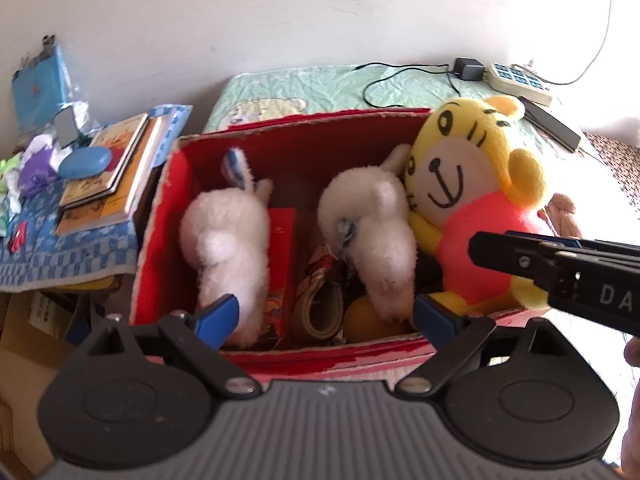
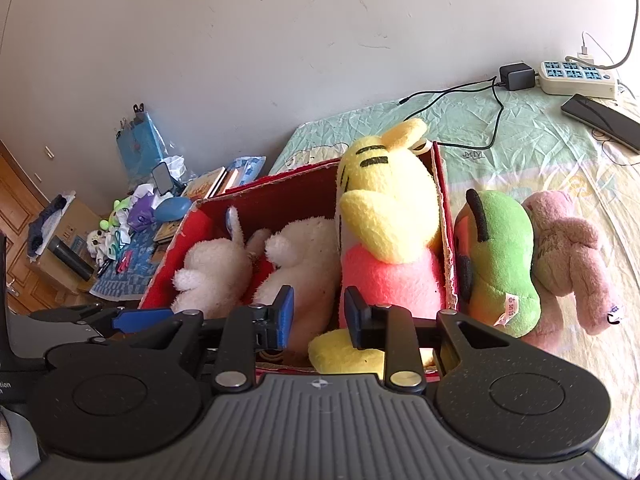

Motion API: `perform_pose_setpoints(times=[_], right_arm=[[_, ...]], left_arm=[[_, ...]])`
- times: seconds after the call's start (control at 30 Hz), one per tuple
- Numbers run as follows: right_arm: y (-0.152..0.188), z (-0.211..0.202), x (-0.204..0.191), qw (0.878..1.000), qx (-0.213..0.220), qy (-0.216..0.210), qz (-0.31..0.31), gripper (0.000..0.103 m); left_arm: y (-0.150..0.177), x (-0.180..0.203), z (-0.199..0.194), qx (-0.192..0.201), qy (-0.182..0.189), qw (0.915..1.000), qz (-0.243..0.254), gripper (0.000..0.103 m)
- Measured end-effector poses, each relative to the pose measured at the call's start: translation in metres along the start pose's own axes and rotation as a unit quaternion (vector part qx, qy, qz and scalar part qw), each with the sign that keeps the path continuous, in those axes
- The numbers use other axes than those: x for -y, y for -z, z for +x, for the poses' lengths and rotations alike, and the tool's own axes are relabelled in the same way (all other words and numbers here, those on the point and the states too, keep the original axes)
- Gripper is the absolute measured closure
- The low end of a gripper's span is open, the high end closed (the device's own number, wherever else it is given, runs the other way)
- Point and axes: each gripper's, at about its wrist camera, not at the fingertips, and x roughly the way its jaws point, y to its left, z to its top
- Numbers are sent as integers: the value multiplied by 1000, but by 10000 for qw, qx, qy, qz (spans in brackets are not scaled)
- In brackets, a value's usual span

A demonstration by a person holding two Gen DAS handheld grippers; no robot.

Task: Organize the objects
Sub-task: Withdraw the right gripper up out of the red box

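A red cardboard box (image 1: 160,216) (image 2: 440,184) stands on the bed. Two white plush toys (image 1: 228,236) (image 1: 380,232) lie inside it over a red packet and small items. A yellow tiger plush in a pink shirt (image 1: 472,184) (image 2: 384,216) leans upright in the box's right end, one foot over the front rim. My left gripper (image 1: 325,314) is open wide over the box's near edge, holding nothing. My right gripper (image 2: 319,316) (image 1: 520,260) hovers beside the tiger's pink belly, its jaws narrowly apart with nothing pinched. A green plush (image 2: 500,264) and a pink plush (image 2: 568,264) lie just right of the box.
A side table (image 1: 60,256) left of the box carries books (image 1: 112,168), a blue case and small clutter. At the bed's far end lie a power strip (image 2: 576,76), a charger with its cable (image 2: 516,76) and a dark phone (image 2: 600,120). The wall runs behind.
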Motion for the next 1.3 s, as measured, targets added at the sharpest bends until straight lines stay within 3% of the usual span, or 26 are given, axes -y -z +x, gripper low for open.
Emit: perform_pose_setpoints(times=[0.2, 0.73, 1.03, 1.3], right_arm=[[-1, -7, -3, 9998, 15, -139, -118, 68], [-1, -27, 0, 9952, -119, -906, -356, 68], [7, -29, 5, 9901, -462, -1218, -518, 68], [15, -35, 23, 9885, -671, -1244, -544, 68]], left_arm=[[4, -5, -9, 6, -220, 9994, -261, 9], [32, 3, -24, -168, -717, 9936, -851, 9], [47, 19, -17, -391, -833, 9905, -1023, 9], [54, 44, -6, -592, -802, 9903, -966, 9]])
